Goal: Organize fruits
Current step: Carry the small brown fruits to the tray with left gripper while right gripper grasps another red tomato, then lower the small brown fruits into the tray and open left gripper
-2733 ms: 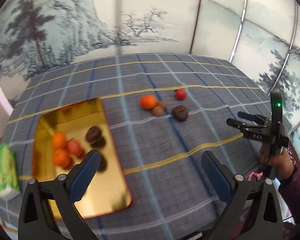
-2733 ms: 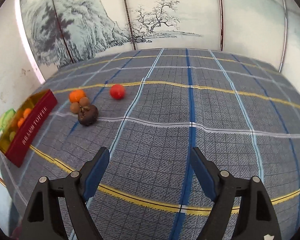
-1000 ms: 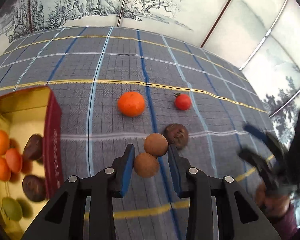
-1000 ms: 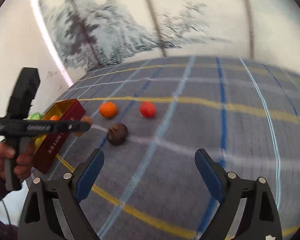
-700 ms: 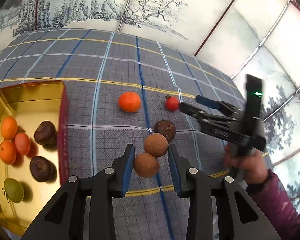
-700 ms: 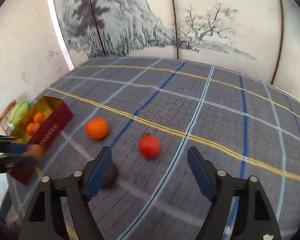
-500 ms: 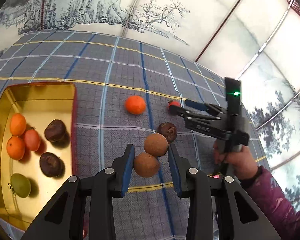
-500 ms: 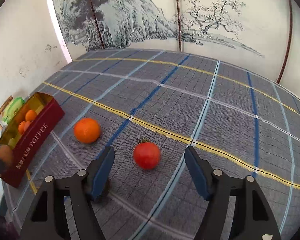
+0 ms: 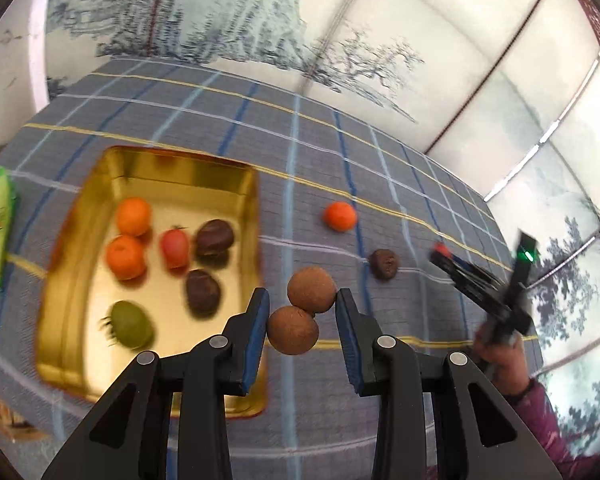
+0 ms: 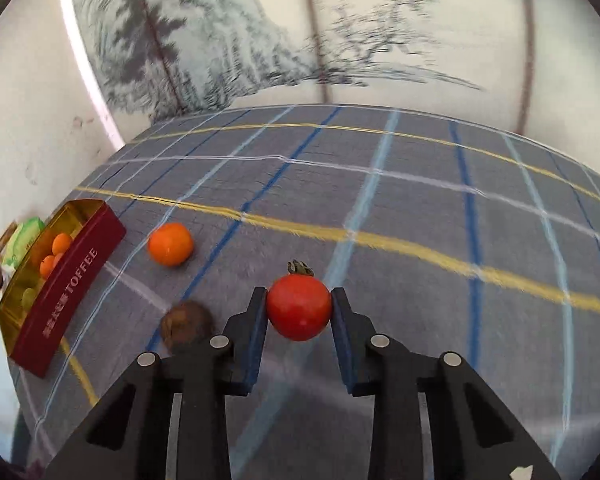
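My left claw (image 9: 302, 322) pinches only the lower of two joined brown fruits (image 9: 293, 330) beside the toffee tin (image 9: 236, 176); the upper may snap off. My right claw (image 10: 299, 312), just closing, grips the tomato (image 10: 299, 307) on the bench (image 10: 420, 208); squeezing risks bruising

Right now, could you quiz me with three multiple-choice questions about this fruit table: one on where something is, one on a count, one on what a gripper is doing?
1. Where does the loose orange lie?
A. in the tin
B. on the checked cloth
C. in a gripper

2. How many fruits lie in the gold tin?
A. three
B. six
C. nine

3. What is the right gripper doing?
A. gaping open, nothing between its pads
B. clamping the red tomato
C. holding a spoon

Answers: 1 B, it rests on cloth beside the tin; 2 B, six show inside; 3 B, both pads press the tomato.
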`<action>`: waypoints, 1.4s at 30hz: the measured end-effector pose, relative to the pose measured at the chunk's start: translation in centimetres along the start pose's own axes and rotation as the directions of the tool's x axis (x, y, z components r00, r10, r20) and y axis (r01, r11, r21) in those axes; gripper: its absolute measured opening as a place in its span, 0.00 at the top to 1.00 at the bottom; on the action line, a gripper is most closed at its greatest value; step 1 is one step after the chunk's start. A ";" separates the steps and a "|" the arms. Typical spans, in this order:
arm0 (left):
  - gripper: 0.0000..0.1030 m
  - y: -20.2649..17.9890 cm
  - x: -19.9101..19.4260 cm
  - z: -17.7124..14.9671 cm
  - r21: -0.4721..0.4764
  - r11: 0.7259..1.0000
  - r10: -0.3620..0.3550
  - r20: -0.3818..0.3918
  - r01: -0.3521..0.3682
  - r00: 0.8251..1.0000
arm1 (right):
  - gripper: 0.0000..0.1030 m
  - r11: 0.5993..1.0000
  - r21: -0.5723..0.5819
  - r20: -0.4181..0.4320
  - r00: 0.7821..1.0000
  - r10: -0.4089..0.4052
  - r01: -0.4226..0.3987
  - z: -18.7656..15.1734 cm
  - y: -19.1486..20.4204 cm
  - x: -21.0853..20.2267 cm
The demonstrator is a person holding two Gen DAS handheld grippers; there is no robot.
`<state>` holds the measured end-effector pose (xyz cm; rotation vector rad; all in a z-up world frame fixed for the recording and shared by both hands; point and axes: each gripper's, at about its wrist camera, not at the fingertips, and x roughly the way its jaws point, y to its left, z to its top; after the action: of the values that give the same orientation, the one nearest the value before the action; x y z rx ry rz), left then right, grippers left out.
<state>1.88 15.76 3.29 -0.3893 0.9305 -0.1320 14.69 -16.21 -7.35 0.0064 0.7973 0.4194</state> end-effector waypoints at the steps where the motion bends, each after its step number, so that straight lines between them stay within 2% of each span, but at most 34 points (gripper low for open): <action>1: 0.66 0.6 -0.5 -0.2 -0.006 1.000 0.011 0.005 -0.011 1.000 | 0.72 1.000 0.010 0.003 1.000 -0.012 0.012 -0.6 -0.3 -0.7; 4: 0.66 1.8 -1.5 -1.0 -0.015 0.999 0.038 0.015 -0.038 0.999 | 0.72 0.998 0.040 0.002 0.999 -0.048 0.048 -2.4 -1.1 -2.4; 11: 0.66 4.1 -2.7 -2.8 -0.028 0.996 0.089 0.018 -0.088 0.996 | 0.72 0.991 0.097 -0.010 0.995 -0.095 0.095 -4.8 -2.5 -3.4; 27: 0.66 4.8 -1.3 -3.7 0.000 0.996 0.093 0.001 -0.093 0.996 | 0.72 0.983 0.144 -0.003 0.994 -0.112 0.111 -5.0 -3.5 -3.7; 42: 0.66 4.3 0.6 -3.9 0.065 0.988 0.139 0.002 -0.139 0.990 | 0.72 0.983 0.142 -0.016 0.993 -0.116 0.117 -4.9 -3.3 -3.4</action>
<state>-1.12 18.49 -0.84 -0.2635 0.9501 -0.0352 10.40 -21.27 -8.96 0.0917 0.8293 0.2511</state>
